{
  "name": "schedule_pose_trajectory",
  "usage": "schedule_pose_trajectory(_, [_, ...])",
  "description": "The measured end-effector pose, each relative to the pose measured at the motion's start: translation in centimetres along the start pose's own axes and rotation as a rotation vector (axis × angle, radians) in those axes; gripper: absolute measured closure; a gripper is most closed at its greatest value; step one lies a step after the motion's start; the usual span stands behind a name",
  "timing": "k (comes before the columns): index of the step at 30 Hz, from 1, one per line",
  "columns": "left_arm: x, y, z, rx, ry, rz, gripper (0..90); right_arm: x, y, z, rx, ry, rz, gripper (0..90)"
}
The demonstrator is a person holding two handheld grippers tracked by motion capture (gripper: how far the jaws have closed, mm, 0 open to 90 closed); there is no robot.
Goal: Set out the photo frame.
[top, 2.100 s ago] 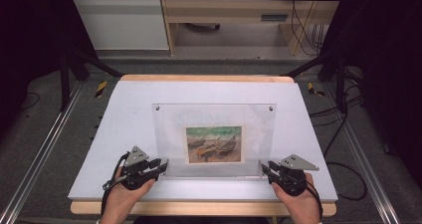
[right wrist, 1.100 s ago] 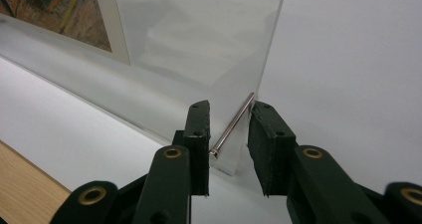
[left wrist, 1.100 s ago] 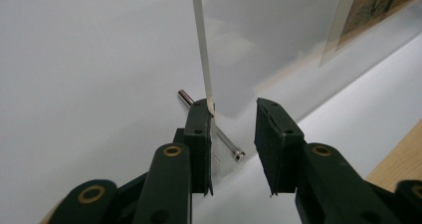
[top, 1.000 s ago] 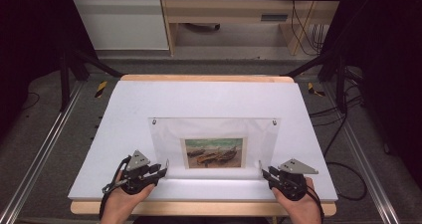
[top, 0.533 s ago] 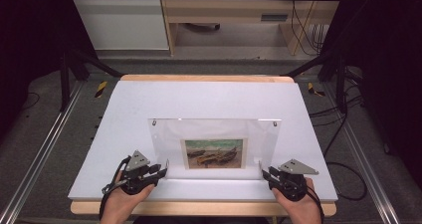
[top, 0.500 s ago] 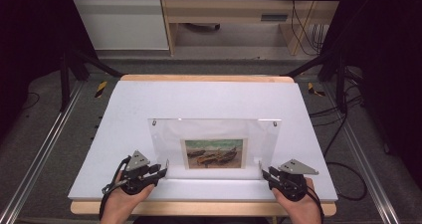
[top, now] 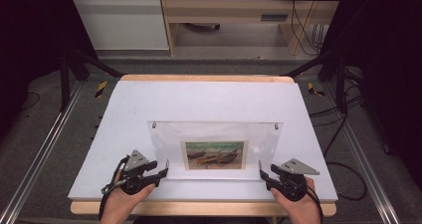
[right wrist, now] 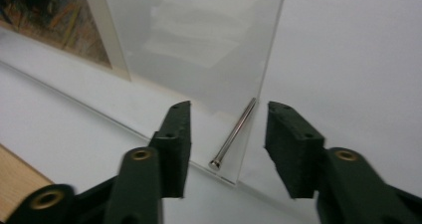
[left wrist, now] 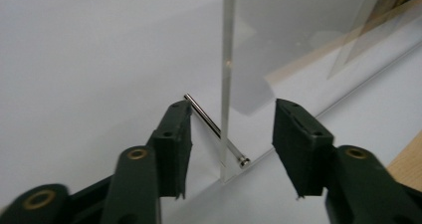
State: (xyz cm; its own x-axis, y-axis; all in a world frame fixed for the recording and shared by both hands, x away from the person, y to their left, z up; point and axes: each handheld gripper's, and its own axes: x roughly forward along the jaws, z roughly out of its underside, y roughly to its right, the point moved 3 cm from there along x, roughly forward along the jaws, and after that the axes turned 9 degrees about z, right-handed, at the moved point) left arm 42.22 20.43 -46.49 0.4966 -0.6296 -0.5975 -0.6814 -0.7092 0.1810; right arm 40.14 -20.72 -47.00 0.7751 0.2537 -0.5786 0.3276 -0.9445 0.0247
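Between the two grippers stands the clear acrylic picture frame [top: 215, 149], upright on the white table [top: 209, 102], its long axis running level from one hand to the other. It holds a small painting print [top: 215, 155] at its lower middle.

Left gripper [top: 161, 172]: sits at the frame's lower left corner, jaws pointing toward the frame's edge. Left gripper view: the frame's thin edge [left wrist: 225, 84] rises straight up in the gap between the two jaws, with the metal support pin [left wrist: 215, 129] running through the sheet just ahead. Jaws have just been opening; they stand about half apart, and the pads are clear of the acrylic on both sides. Nothing gripped.

Right gripper [top: 263, 173]: mirrors this at the lower right corner. Right gripper view: the frame's corner and its own pin [right wrist: 233, 134] lie in the gap, somewhat nearer the left jaw. Jaws have likewise just been opening, about half apart, no contact. Nothing gripped.

Judgement: the frame looks set down and released, resting on its bottom edge and pins. Both hands are equally near, one per corner. Any withdrawal should go straight back toward the person, along the jaws' own line, since a sideways drift would knock a pad against the sheet and tip it.
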Motion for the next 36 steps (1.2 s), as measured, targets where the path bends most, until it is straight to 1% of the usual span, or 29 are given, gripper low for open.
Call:
schedule_pose_trajectory(1, [-0.1,-0.1,-0.1,-0.003,0.012,0.001,42.0,0.0,0.1,0.0,0.001,0.002,0.004,42.1])
schedule_pose_trajectory(2, [-0.1,-0.1,-0.1,-0.007,0.022,0.003,38.4,0.0,0.2,-0.1,0.003,0.001,0.007,35.7])
schedule_pose_trajectory(4, [-0.3,-0.1,-0.3,-0.010,0.039,0.011,34.0,0.1,0.4,-0.1,0.010,-0.001,0.013,31.1])
schedule_pose_trajectory(6, [-0.4,0.0,-0.3,-0.005,0.047,0.017,30.1,-0.1,0.6,-0.2,0.014,0.012,0.018,26.0])
schedule_pose_trajectory(10, [-0.9,-0.1,-0.5,0.007,0.065,0.022,23.2,-0.6,1.0,-0.2,0.014,0.038,0.023,19.7])
schedule_pose_trajectory(16, [-1.6,-0.9,-0.4,0.003,0.075,0.032,14.1,-1.4,2.1,0.2,0.024,0.050,0.039,12.4])
schedule_pose_trajectory(21, [-2.1,-1.5,-0.3,0.008,0.083,0.029,10.1,-1.8,3.1,0.6,0.039,0.051,0.068,11.2])
schedule_pose_trajectory(23, [-2.3,-1.7,-0.2,0.015,0.085,0.033,9.6,-1.9,3.4,0.8,0.042,0.046,0.078,11.3])
schedule_pose_trajectory(26, [-2.6,-2.0,-0.2,0.023,0.093,0.025,9.5,-2.1,3.8,0.9,0.056,0.047,0.095,12.0])
schedule_pose_trajectory(28, [-2.8,-2.3,-0.2,0.024,0.099,0.019,9.5,-2.3,4.1,1.0,0.058,0.052,0.121,13.4])
schedule_pose_trajectory(29, [-2.9,-2.4,-0.1,0.025,0.100,0.015,9.5,-2.2,4.3,1.0,0.048,0.057,0.129,13.7])
schedule_pose_trajectory(30, [-3.0,-2.6,-0.1,0.027,0.101,0.010,9.5,-2.4,4.3,1.0,0.061,0.050,0.131,14.4])
schedule_pose_trajectory(31, [-3.3,-2.8,-0.1,0.033,0.096,-0.002,9.5,-2.4,4.6,1.1,0.056,0.054,0.150,15.1])
schedule_pose_trajectory(32, [-3.4,-3.0,0.0,0.026,0.105,-0.009,9.5,-2.5,4.7,1.1,0.062,0.049,0.158,15.4])
schedule_pose_trajectory(34, [-3.7,-3.5,0.1,0.018,0.108,-0.025,9.5,-2.4,5.1,1.3,0.050,0.044,0.188,15.8])
schedule_pose_trajectory(36, [-4.0,-4.1,0.2,0.007,0.113,-0.039,9.5,-2.4,5.3,1.4,0.061,0.032,0.203,16.0])
